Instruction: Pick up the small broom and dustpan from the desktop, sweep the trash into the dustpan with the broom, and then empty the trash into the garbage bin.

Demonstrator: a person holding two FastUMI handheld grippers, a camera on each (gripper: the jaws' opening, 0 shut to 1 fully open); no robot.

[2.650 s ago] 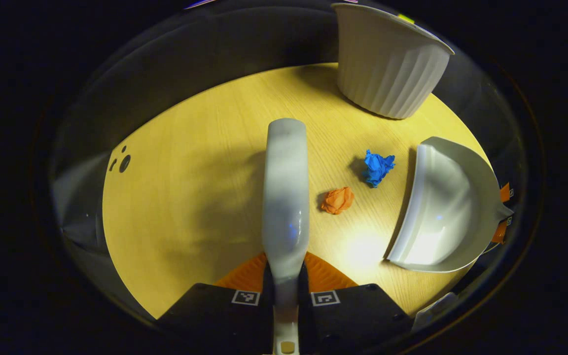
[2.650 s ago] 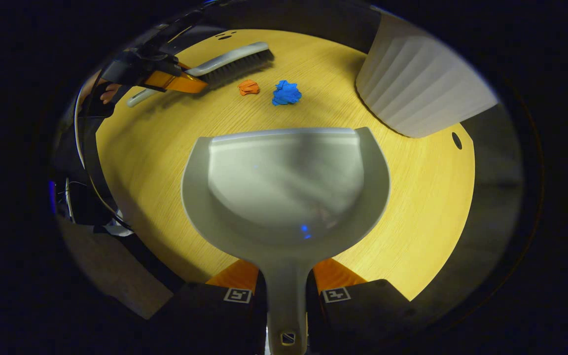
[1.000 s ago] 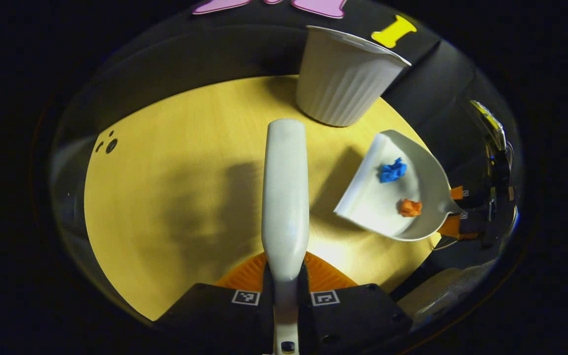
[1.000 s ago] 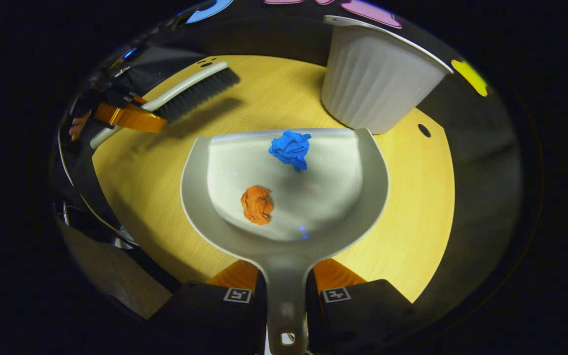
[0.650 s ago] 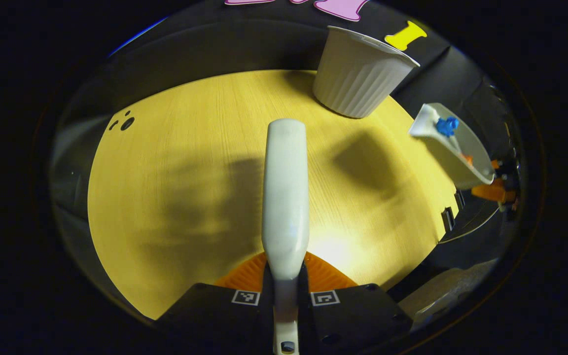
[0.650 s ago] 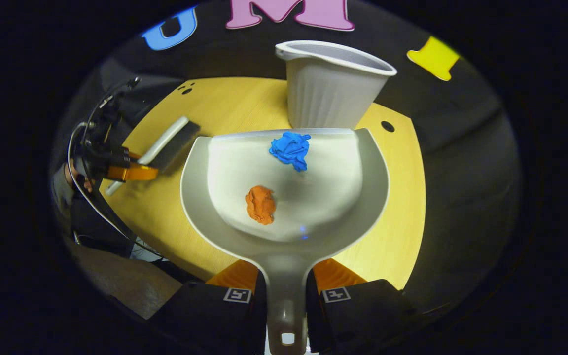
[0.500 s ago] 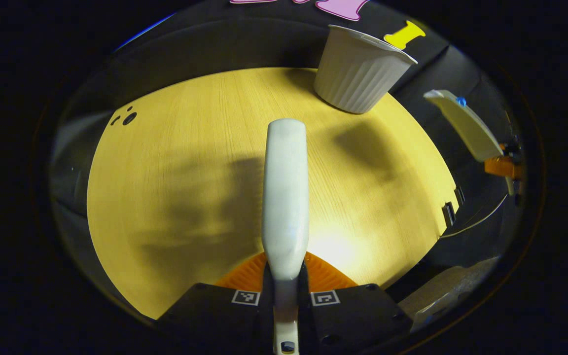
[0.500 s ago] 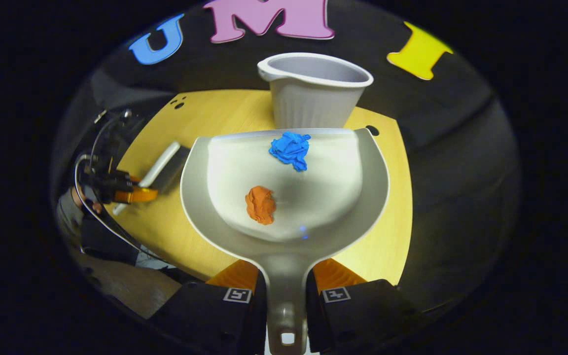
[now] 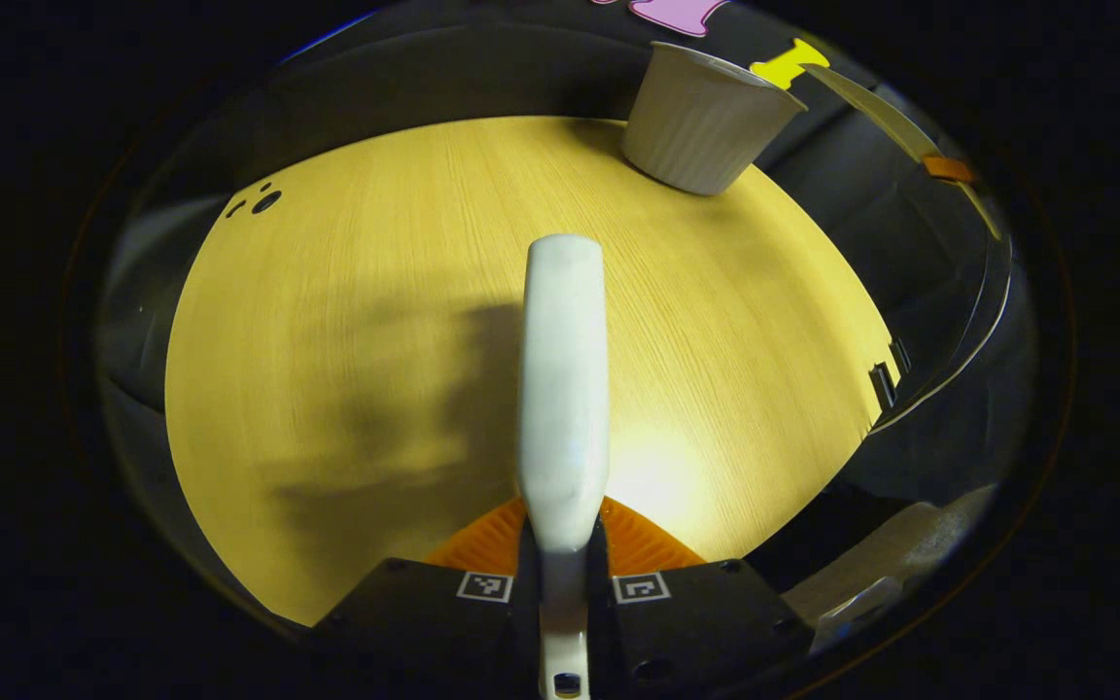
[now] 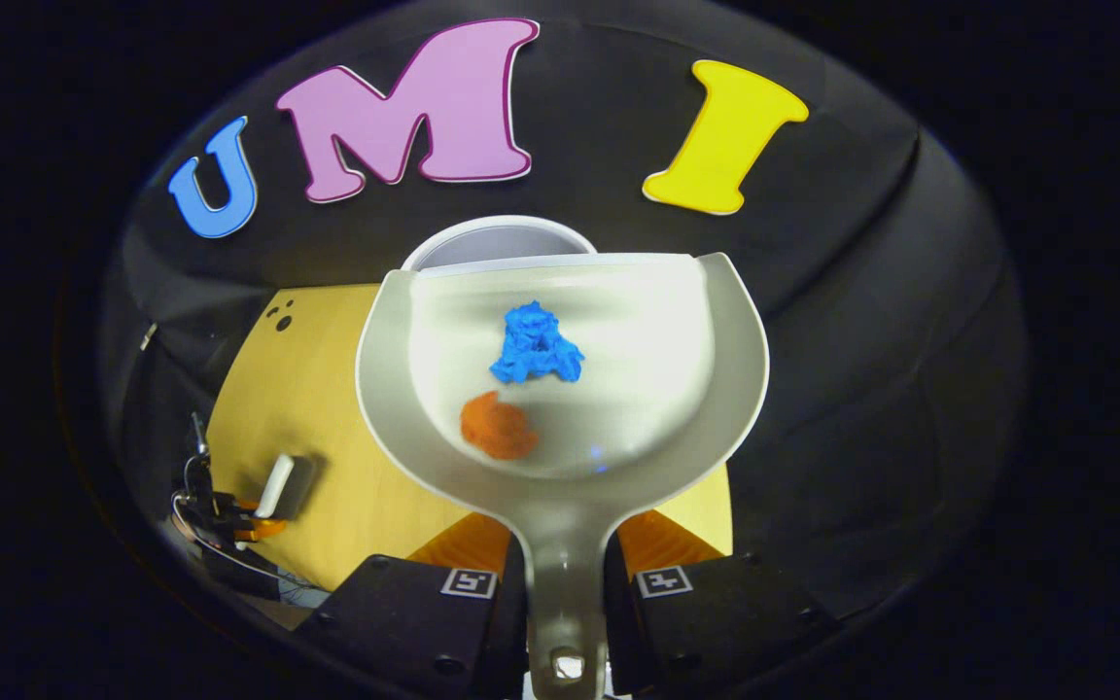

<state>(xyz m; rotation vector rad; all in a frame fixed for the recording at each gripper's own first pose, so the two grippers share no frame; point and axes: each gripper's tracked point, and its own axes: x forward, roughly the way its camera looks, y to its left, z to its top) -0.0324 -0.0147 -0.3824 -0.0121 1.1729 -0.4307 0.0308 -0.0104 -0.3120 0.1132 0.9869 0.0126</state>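
My right gripper (image 10: pixel 565 546) is shut on the handle of the pale grey dustpan (image 10: pixel 735 369), held high in the air. A crumpled blue paper ball (image 10: pixel 536 345) and an orange one (image 10: pixel 497 428) lie in its pan. The rim of the white ribbed garbage bin (image 10: pixel 492 233) peeks out just past the dustpan's front lip. My left gripper (image 9: pixel 565 535) is shut on the handle of the small white broom (image 9: pixel 563 369), which hangs low over the yellow wooden desktop (image 9: pixel 327 321). In the left gripper view the bin (image 9: pixel 701 117) stands at the far right, with the dustpan (image 9: pixel 876 107) edge-on above and right of it.
The round desktop has small dark holes (image 9: pixel 263 201) at its far left edge. A black cloth wall rises behind the bin. In the right gripper view the broom (image 10: pixel 278 483) and the other gripper sit low at the left over the desktop (image 10: pixel 327 408).
The right gripper has lifted the dustpan with both paper balls high and brought it over toward the bin; the balls slid back in the pan. The broom stayed almost still.
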